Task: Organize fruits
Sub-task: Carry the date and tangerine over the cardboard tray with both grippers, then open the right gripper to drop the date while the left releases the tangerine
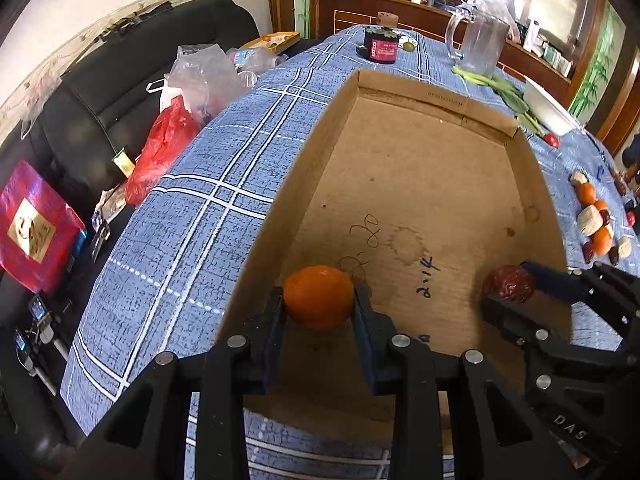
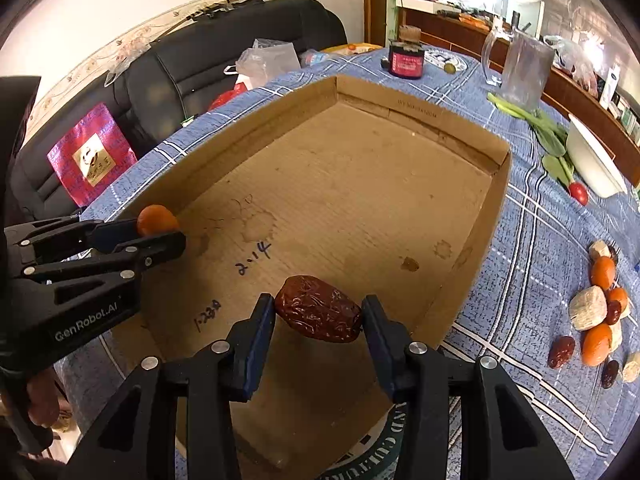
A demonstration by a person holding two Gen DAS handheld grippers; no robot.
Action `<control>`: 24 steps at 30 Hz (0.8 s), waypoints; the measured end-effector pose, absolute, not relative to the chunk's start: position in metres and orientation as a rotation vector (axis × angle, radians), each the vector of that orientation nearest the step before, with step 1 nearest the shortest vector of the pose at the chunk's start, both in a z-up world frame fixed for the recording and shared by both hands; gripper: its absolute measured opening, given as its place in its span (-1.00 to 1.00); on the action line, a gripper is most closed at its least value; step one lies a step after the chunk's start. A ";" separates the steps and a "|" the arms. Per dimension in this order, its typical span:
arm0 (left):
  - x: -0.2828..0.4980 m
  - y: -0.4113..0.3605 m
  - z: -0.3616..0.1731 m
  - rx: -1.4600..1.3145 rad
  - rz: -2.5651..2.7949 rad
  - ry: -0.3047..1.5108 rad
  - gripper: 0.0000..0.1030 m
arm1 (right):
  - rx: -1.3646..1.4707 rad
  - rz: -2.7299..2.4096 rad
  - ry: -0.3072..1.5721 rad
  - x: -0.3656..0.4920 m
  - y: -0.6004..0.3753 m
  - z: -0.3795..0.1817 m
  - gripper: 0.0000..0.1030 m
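Observation:
My left gripper [image 1: 319, 300] is shut on a small orange tangerine [image 1: 319, 297] and holds it over the near left part of a shallow cardboard box [image 1: 400, 92]. My right gripper [image 2: 319, 314] is shut on a wrinkled red date [image 2: 319, 309] and holds it over the near right part of the same box [image 2: 460, 136]. The box floor is bare. In the right wrist view the left gripper [image 2: 160, 228] with the tangerine [image 2: 157, 219] shows at the left. In the left wrist view the right gripper [image 1: 510, 286] with the date [image 1: 510, 283] shows at the right.
A heap of tangerines, dates and pale nuts [image 2: 600, 312] lies on the blue checked cloth [image 2: 540, 240] right of the box. Beyond the box stand a dark jar [image 2: 406, 60], a glass pitcher [image 2: 520, 68], greens [image 2: 548, 136], a white bowl [image 2: 592, 160] and a red tomato [image 2: 579, 193]. A black sofa [image 1: 120, 92] with bags is at the left.

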State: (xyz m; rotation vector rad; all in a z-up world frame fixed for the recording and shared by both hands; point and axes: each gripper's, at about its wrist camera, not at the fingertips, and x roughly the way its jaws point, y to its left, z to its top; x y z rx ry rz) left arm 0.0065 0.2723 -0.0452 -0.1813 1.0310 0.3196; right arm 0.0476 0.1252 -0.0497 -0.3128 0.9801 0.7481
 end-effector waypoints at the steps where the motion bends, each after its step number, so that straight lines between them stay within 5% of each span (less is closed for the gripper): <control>1: 0.007 0.273 -0.047 -0.175 0.322 1.034 -0.39 | -0.315 0.747 0.976 0.048 0.125 -0.050 -0.04; 24: -0.018 0.257 -0.027 -0.090 0.412 0.987 0.06 | -0.346 0.751 0.911 0.027 0.101 -0.029 0.15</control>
